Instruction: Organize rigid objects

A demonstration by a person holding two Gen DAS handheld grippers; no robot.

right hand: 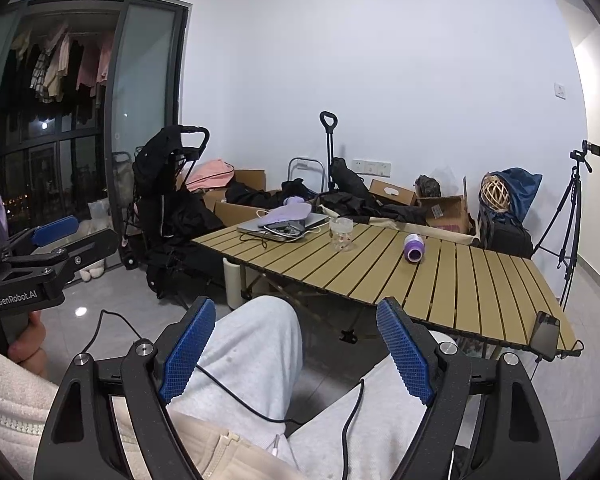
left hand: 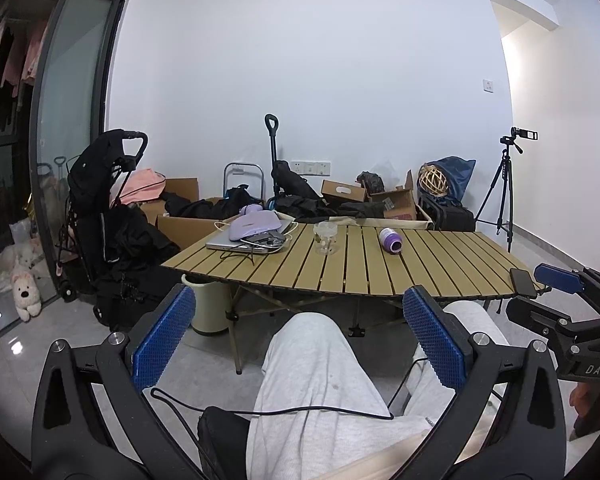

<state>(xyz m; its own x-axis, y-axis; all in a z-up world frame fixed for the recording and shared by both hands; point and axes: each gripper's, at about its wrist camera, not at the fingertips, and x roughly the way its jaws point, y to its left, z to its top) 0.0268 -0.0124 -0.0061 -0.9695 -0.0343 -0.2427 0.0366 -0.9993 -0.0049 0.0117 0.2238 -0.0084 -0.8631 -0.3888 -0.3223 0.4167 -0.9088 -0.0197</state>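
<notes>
A slatted wooden folding table (left hand: 380,272) (right hand: 440,280) stands ahead. On it a clear glass cup (left hand: 326,239) (right hand: 341,234) stands upright, and a purple-and-white bottle (left hand: 391,240) (right hand: 413,247) lies on its side. A laptop (left hand: 236,242) (right hand: 276,226) at the far left corner carries a lilac pouch (left hand: 254,224) (right hand: 288,213) and cables. A black phone (left hand: 523,282) (right hand: 545,335) sits at the near right edge. My left gripper (left hand: 298,336) is open and empty above my lap, well short of the table. My right gripper (right hand: 296,346) is likewise open and empty.
My grey-trousered legs (left hand: 316,380) lie below both grippers. A black stroller (left hand: 100,208), cardboard boxes (left hand: 180,220) and dark clothes crowd behind the table. A tripod with a camera (left hand: 504,184) stands at the right. A pale bin (left hand: 208,308) sits under the table.
</notes>
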